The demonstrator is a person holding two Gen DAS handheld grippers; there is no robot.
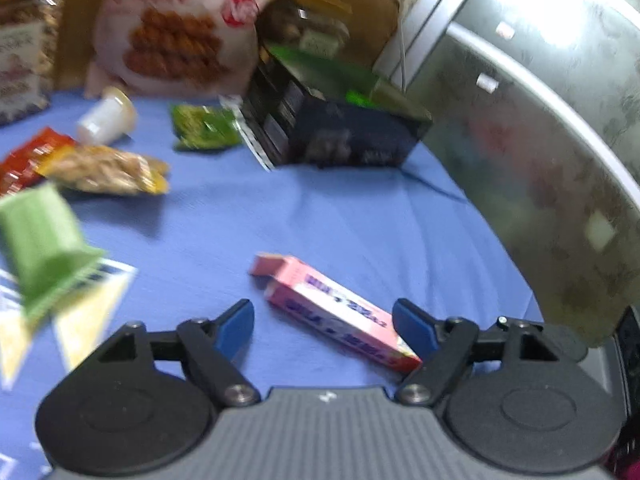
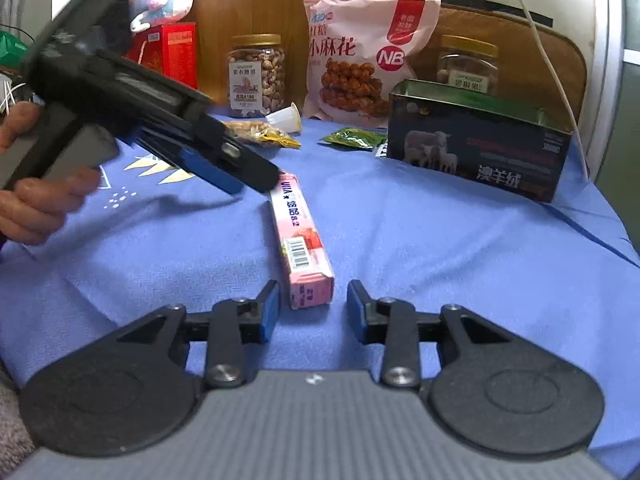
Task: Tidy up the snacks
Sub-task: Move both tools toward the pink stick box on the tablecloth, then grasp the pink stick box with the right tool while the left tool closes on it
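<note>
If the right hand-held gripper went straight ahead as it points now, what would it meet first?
Most likely the pink box: its near end lies just ahead of the open right hand-held gripper, roughly between the fingertips, though height above the cloth is unclear.

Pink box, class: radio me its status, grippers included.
Left gripper open, right gripper open. Pink box flat on blue cloth, ungripped. Dark tin behind, nothing blocking.
</note>
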